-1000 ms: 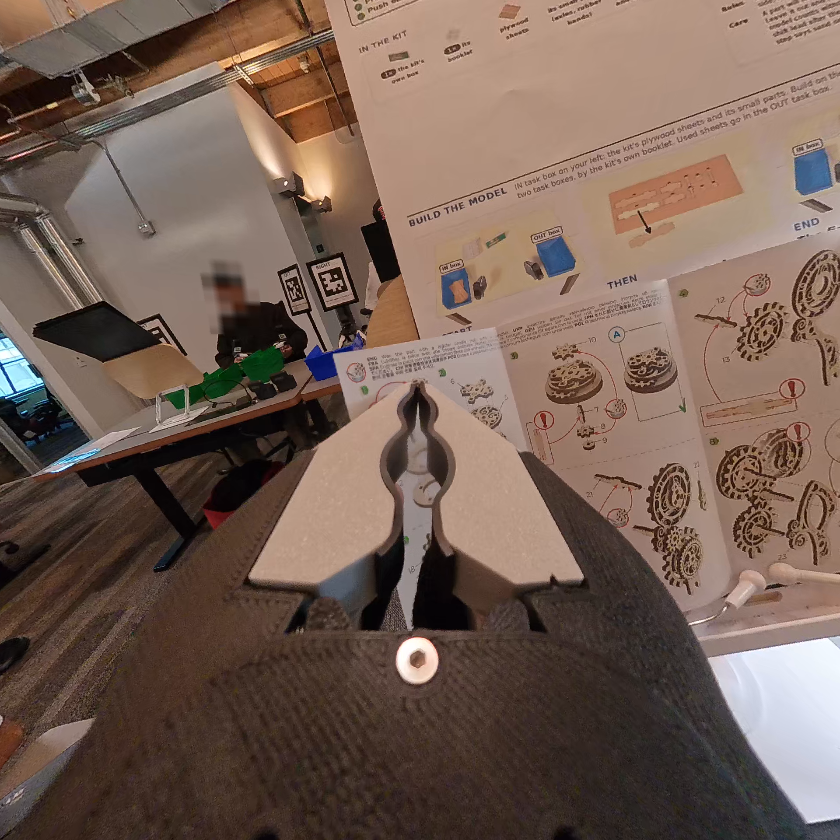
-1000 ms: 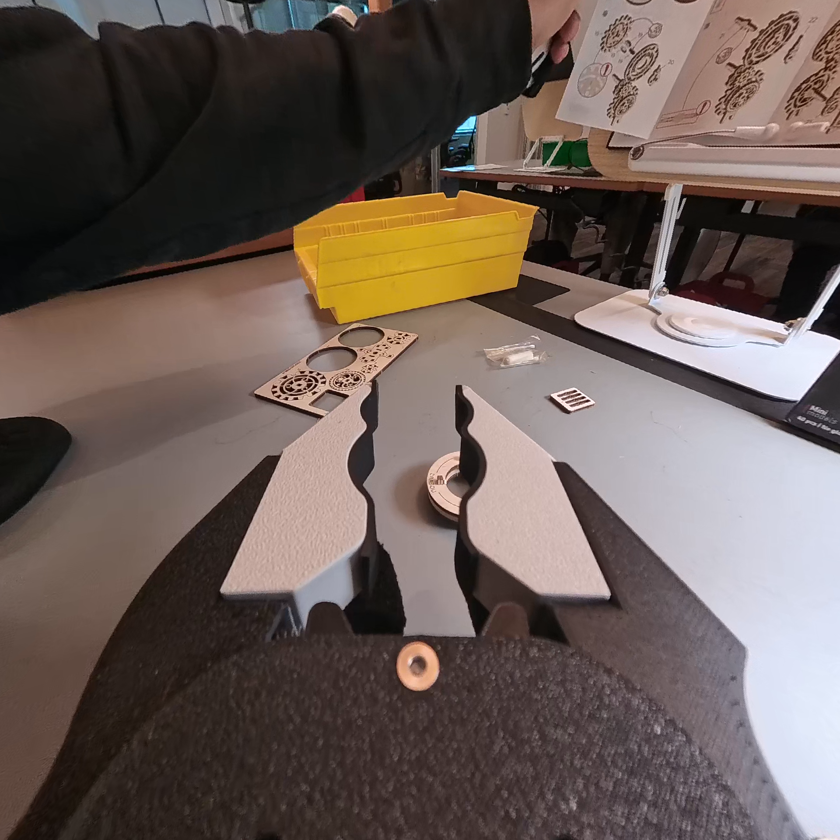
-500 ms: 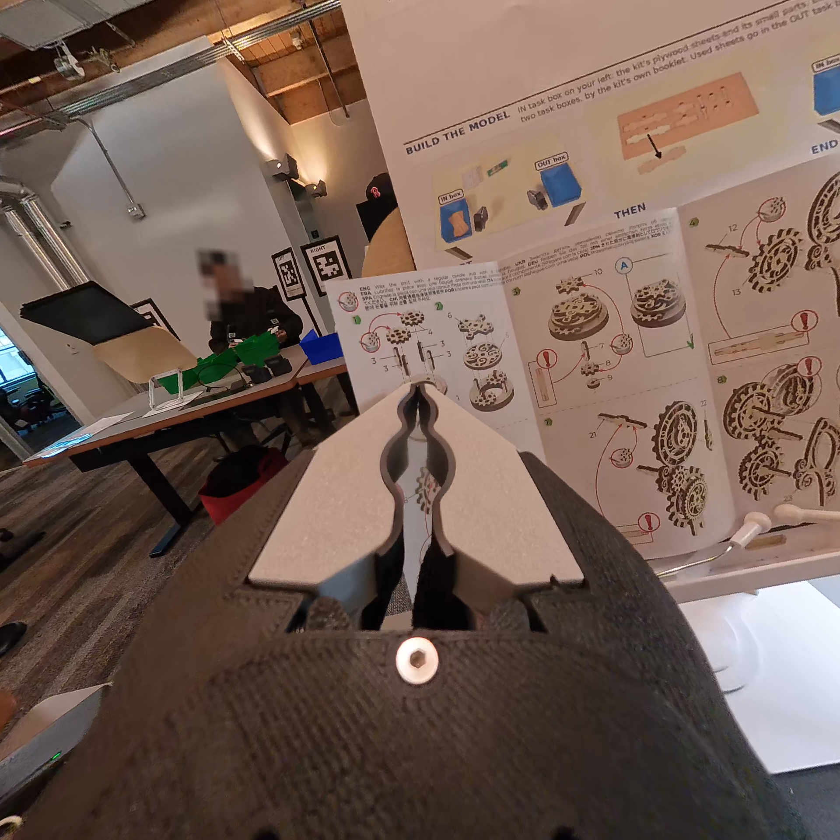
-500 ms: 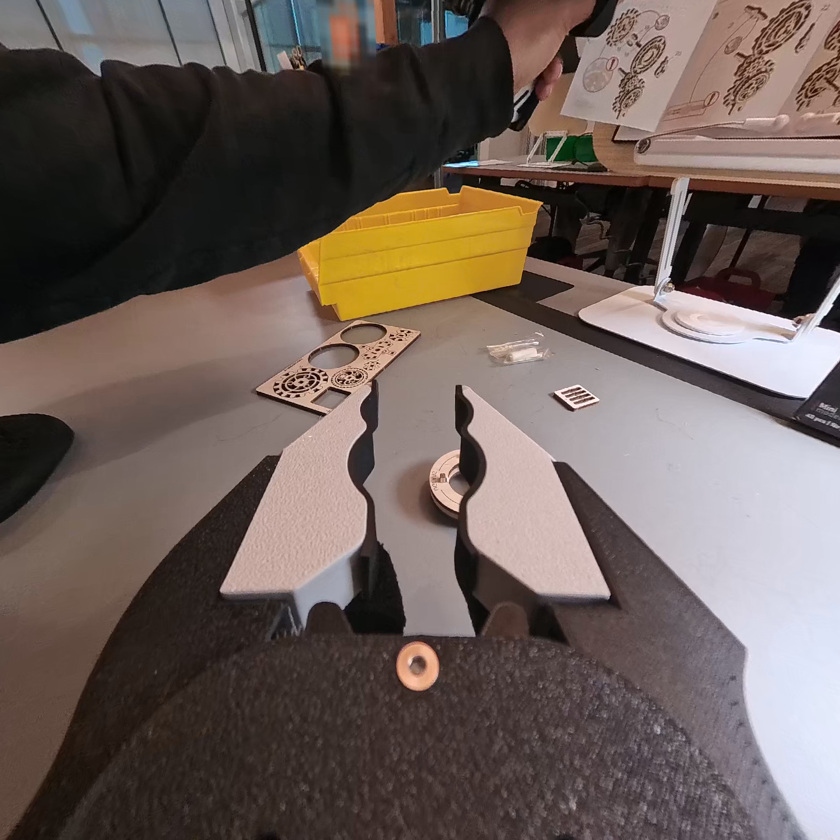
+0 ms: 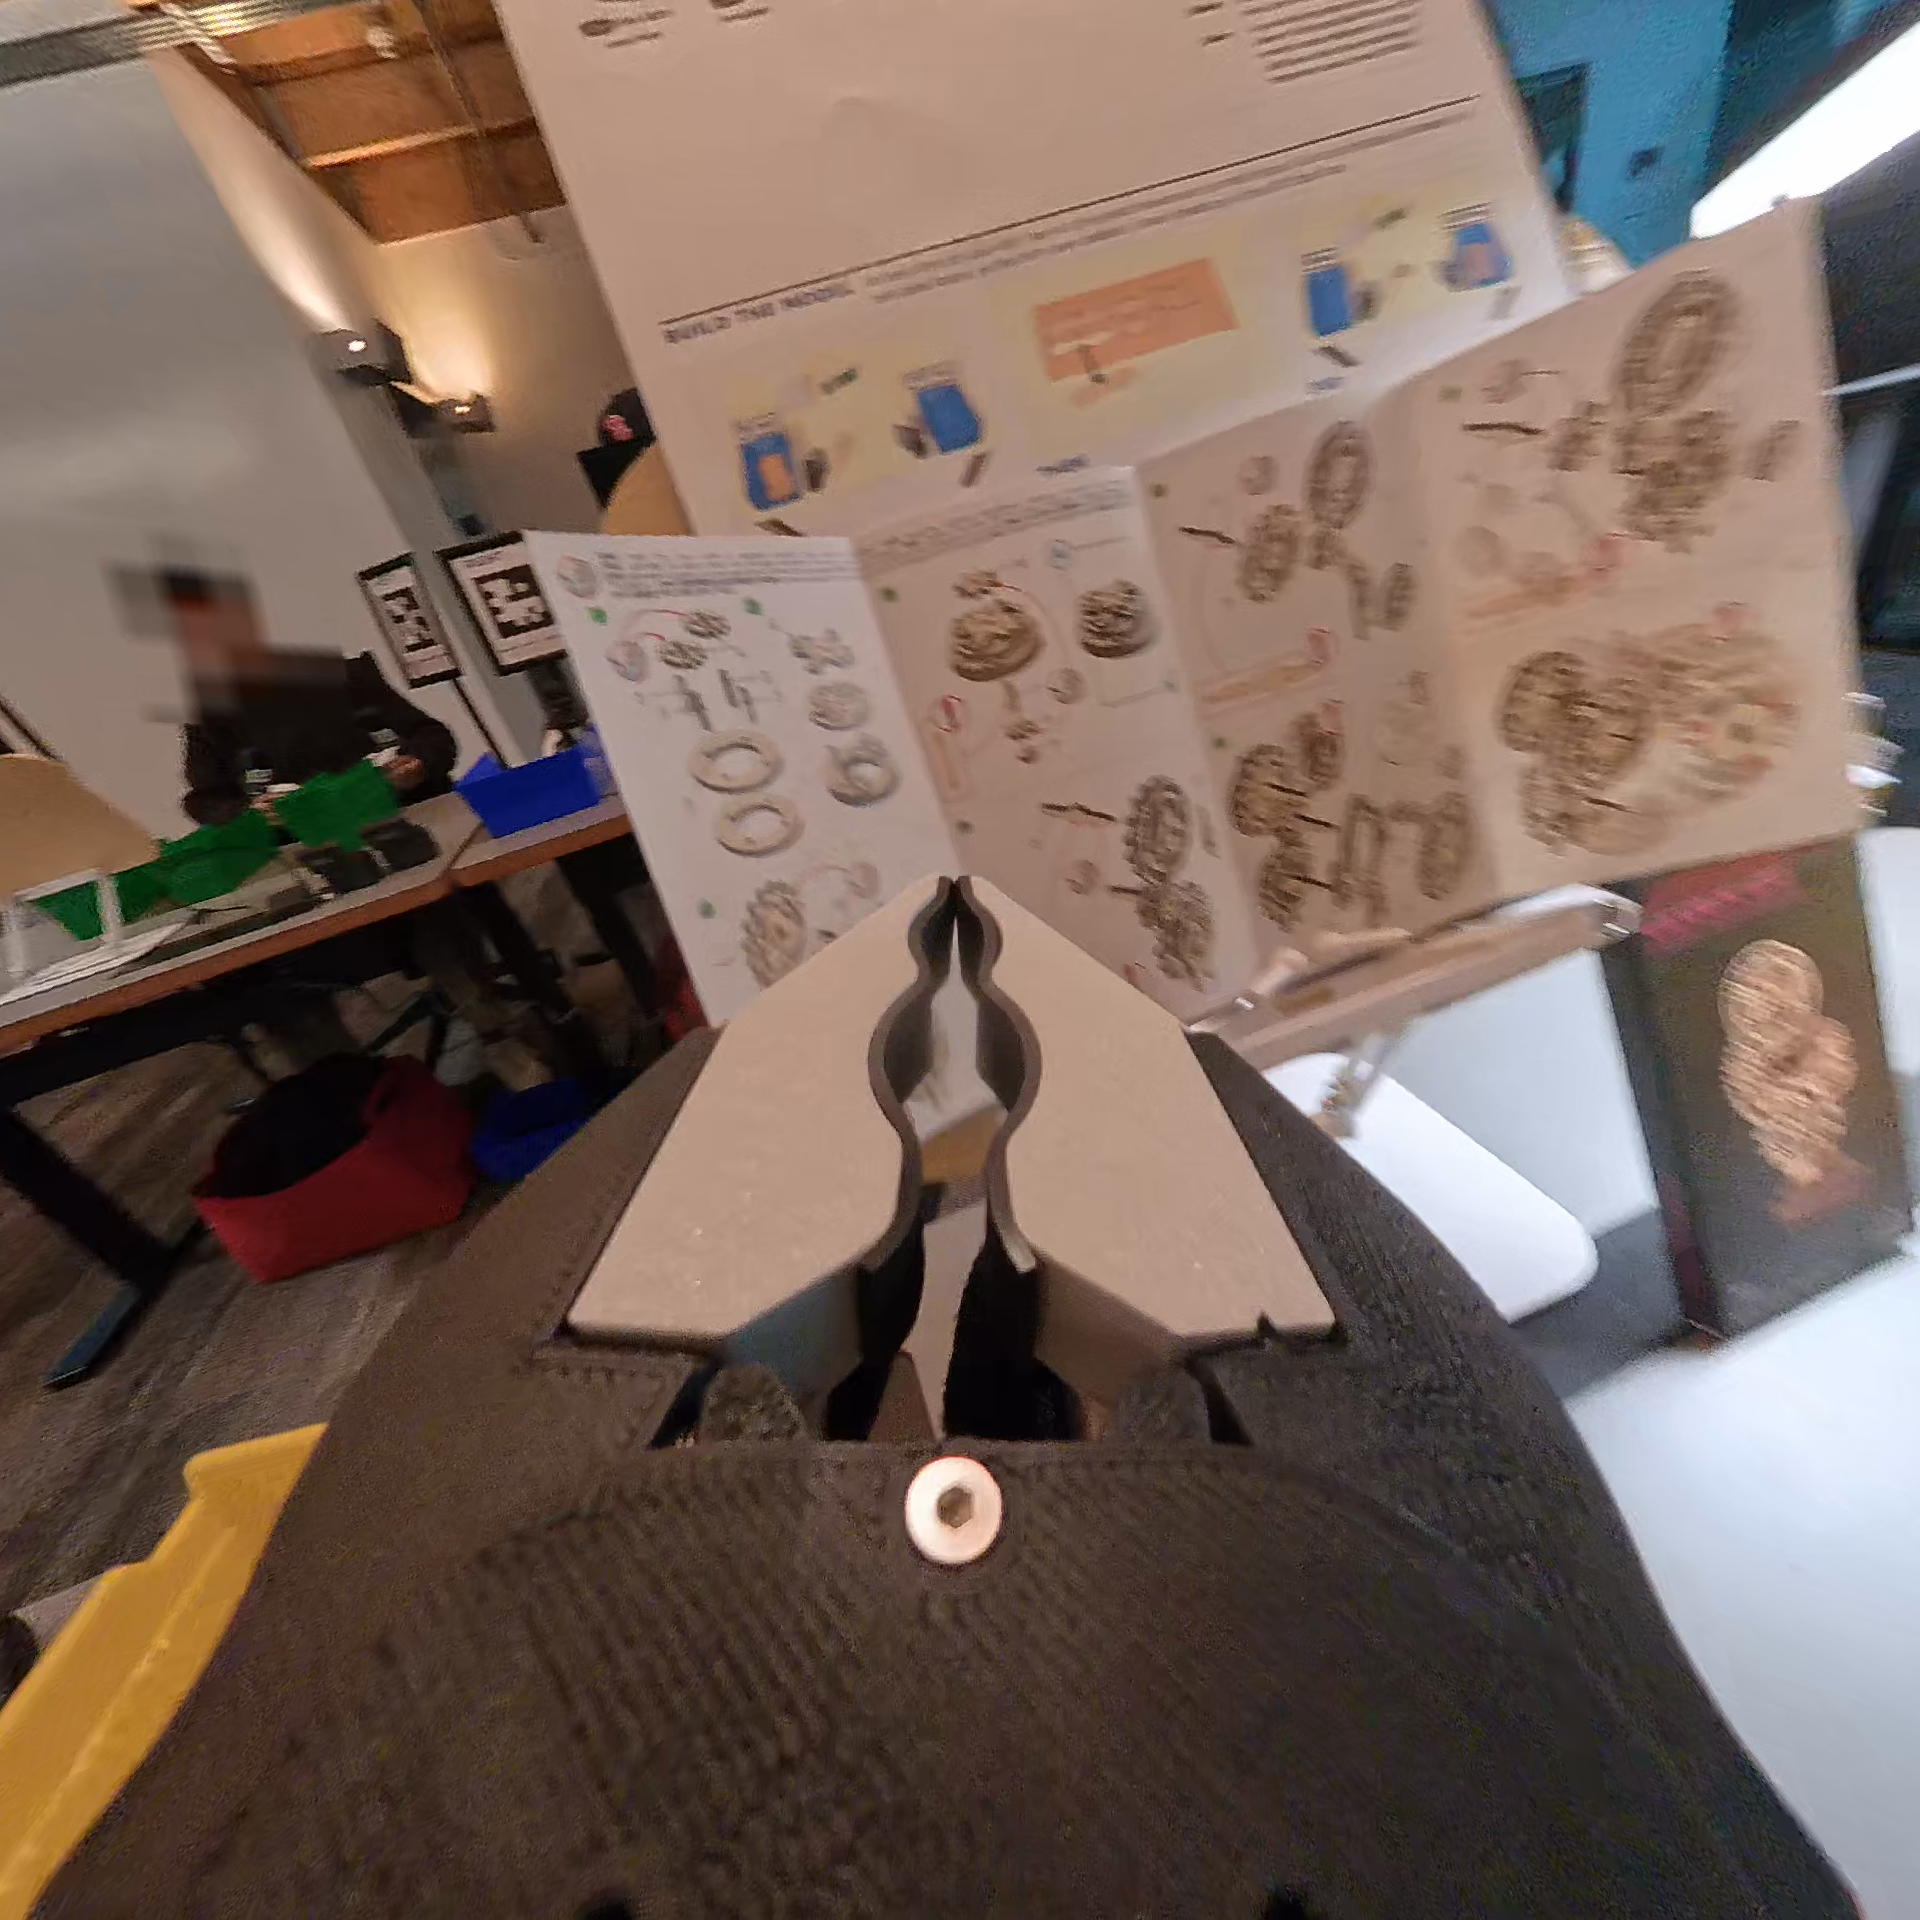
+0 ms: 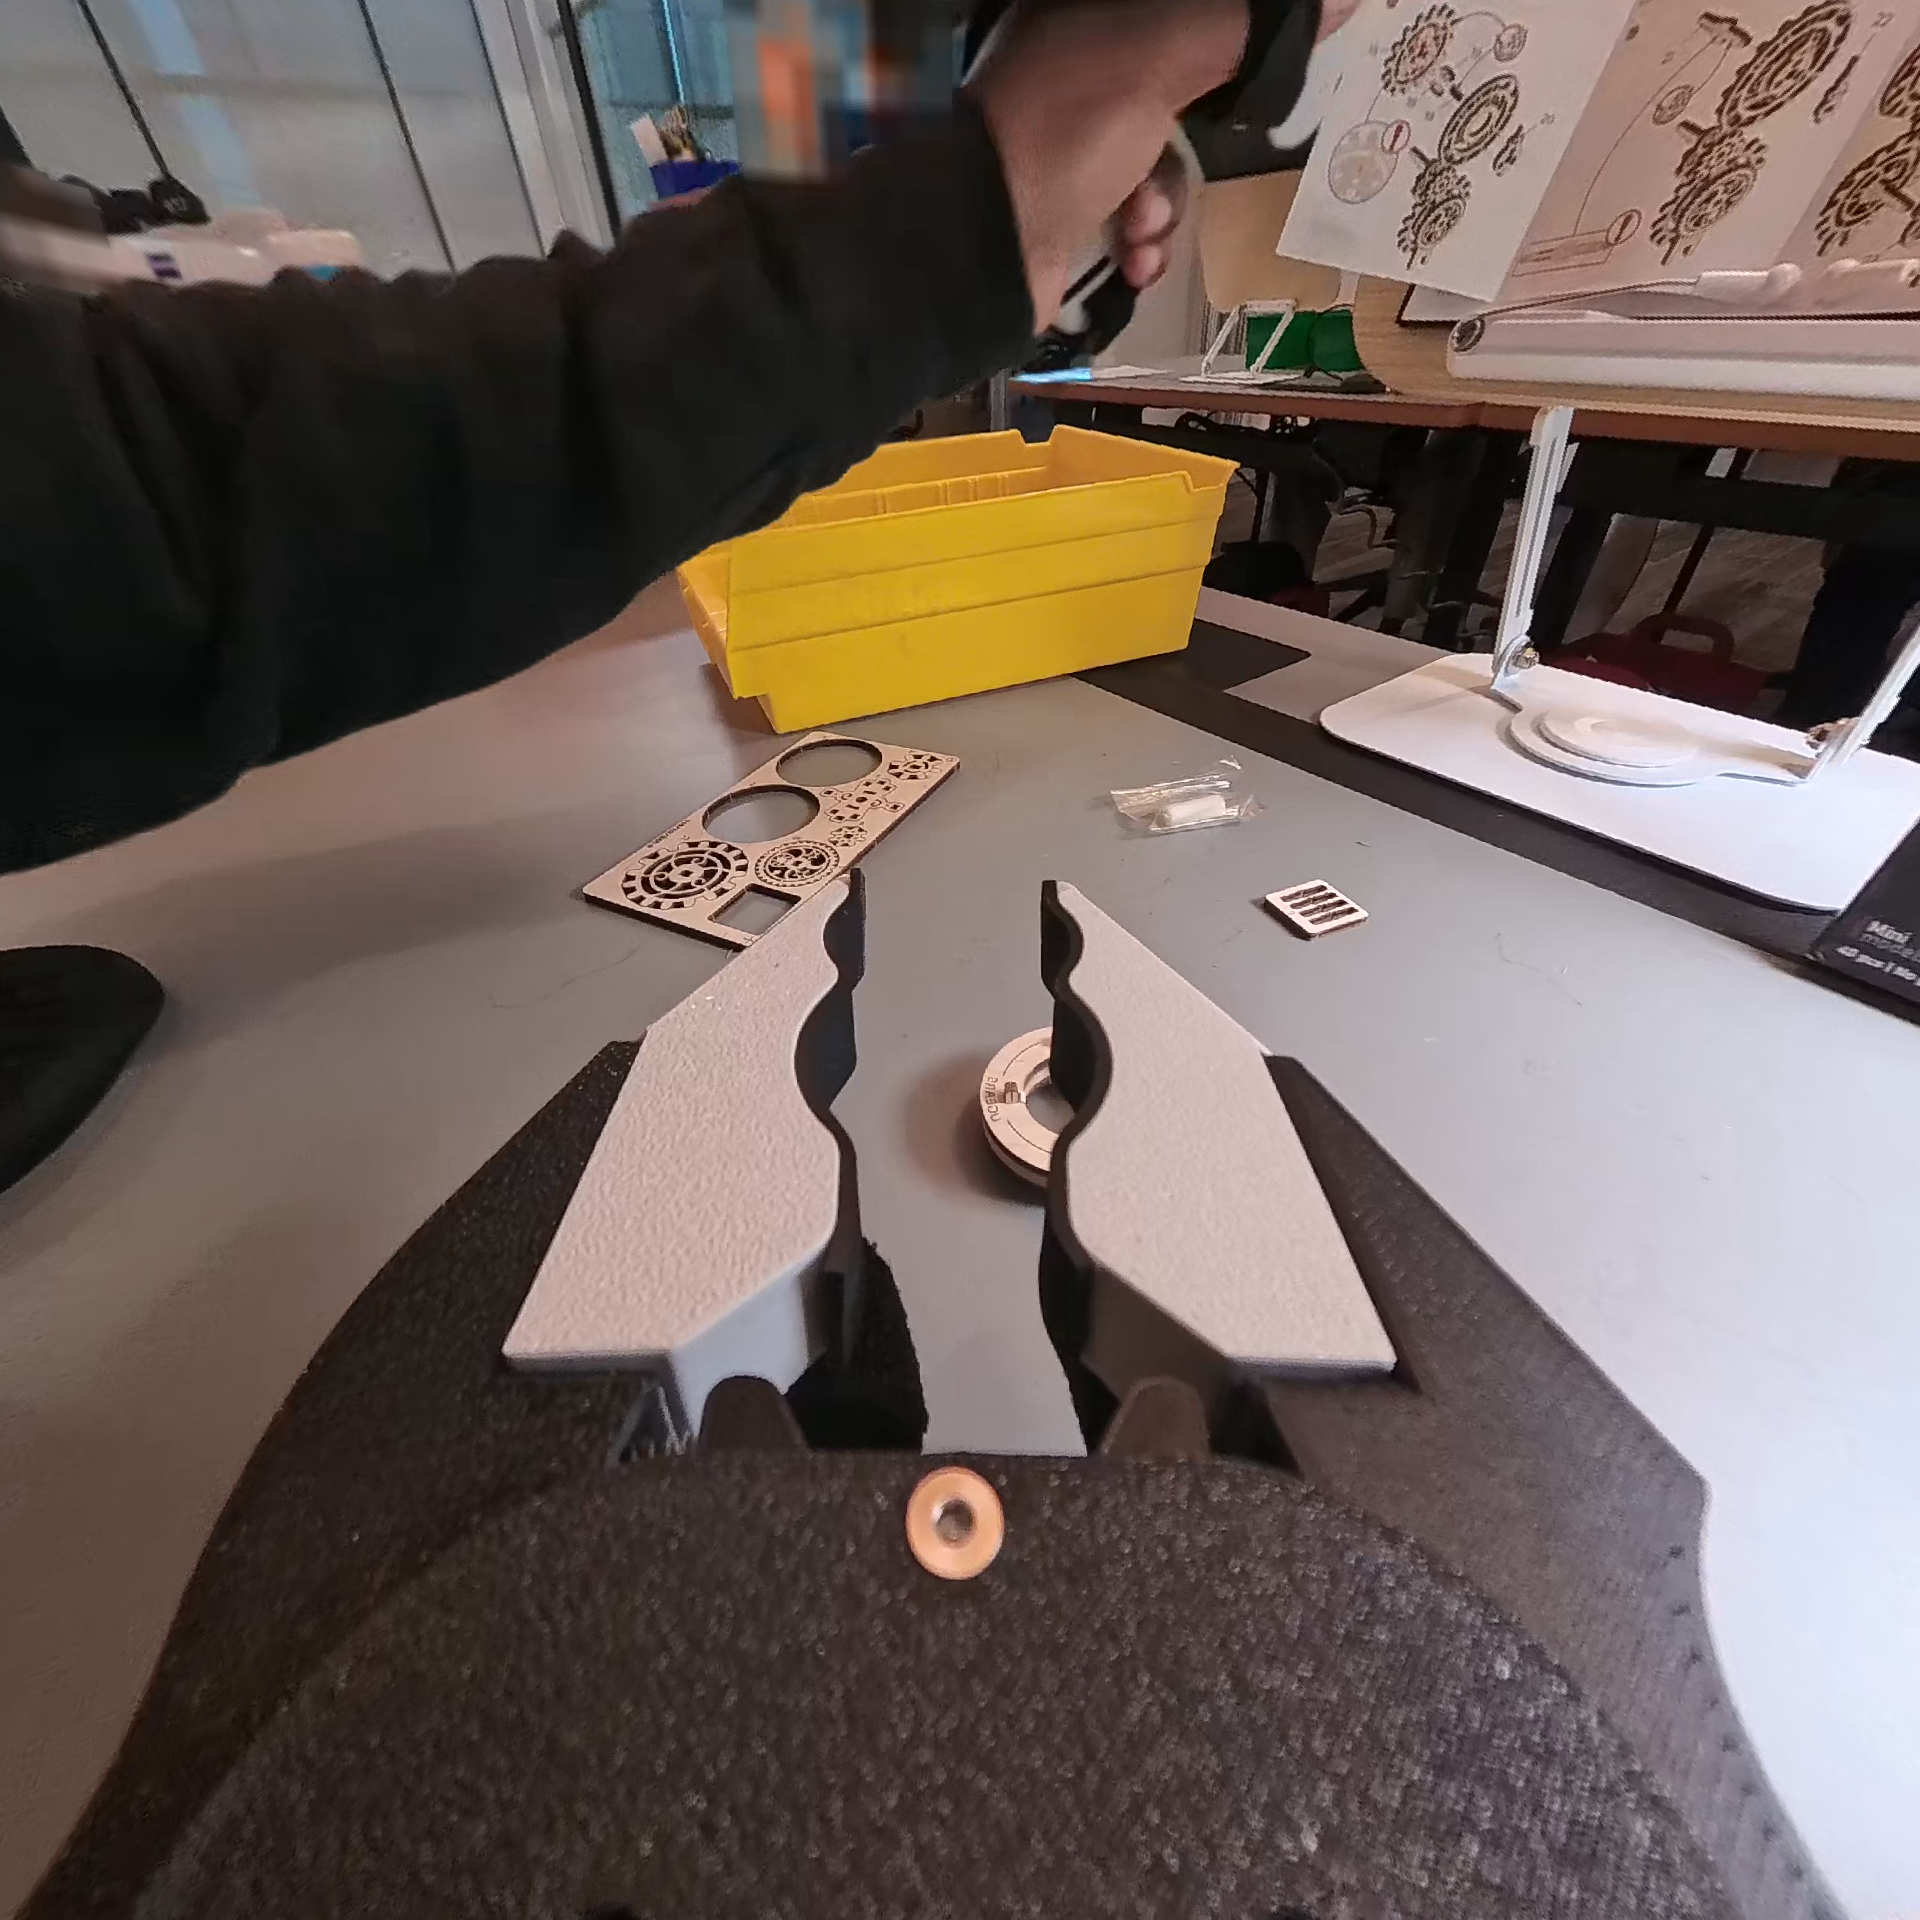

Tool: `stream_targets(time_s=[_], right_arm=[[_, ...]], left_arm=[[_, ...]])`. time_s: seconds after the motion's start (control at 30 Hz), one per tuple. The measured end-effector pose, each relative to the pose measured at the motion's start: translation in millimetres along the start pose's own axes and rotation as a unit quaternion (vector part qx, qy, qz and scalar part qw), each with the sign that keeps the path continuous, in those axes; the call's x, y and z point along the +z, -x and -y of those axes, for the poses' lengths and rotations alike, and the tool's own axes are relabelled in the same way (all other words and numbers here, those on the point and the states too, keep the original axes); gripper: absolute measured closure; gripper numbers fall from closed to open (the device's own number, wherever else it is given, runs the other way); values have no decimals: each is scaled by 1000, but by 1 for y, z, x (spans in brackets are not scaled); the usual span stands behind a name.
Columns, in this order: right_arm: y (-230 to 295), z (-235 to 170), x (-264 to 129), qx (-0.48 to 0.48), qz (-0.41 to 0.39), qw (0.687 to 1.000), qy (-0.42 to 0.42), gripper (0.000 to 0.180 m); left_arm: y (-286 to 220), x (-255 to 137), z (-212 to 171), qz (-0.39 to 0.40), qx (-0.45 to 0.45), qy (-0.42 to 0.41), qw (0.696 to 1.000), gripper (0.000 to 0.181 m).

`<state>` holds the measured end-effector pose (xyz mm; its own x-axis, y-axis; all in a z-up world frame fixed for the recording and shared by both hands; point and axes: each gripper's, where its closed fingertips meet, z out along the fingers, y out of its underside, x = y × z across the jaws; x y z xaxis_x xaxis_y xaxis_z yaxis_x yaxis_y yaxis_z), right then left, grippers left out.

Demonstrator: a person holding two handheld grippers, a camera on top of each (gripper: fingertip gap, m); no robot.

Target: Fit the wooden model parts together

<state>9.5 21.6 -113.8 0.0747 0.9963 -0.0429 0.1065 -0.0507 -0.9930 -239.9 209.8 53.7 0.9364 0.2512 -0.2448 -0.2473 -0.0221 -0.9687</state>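
Note:
My right gripper is open and low over the grey table. A round wooden ring assembly lies flat between its fingers, partly hidden by the right finger. A laser-cut plywood sheet with two round holes lies just beyond the left fingertip. A small slotted wooden piece and a clear bag of small parts lie to the right. My left gripper is shut and held up in the air in front of the unfolded instruction booklet. I see nothing between its jaws.
A yellow bin stands behind the sheet; its corner shows in the left wrist view. The booklet stand's white base and a black kit box stand at the right. The person's black sleeve crosses above the table. The gap from one gripper's tips to the other's is roughly 35 centimetres.
The left gripper has drawn back from the booklet and swung right, staying shut. The booklet's left page now stands unfolded. The right gripper has not moved.

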Motion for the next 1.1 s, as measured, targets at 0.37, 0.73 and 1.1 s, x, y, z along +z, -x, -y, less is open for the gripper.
stream_targets(time_s=[0.37,0.73,1.1], right_arm=[[-5,-3,-1,-22,-19,1000,6,148],[-24,6,-8,-25,-54,998,-11,149],[-55,-12,-62,-94,6,972,214,147]], left_arm=[[-135,-154,-47,-227,-48,47,972,166],[-231,-254,-168,-443,-2,187,877,121],[-252,-259,-183,-530,23,223,818,124]])
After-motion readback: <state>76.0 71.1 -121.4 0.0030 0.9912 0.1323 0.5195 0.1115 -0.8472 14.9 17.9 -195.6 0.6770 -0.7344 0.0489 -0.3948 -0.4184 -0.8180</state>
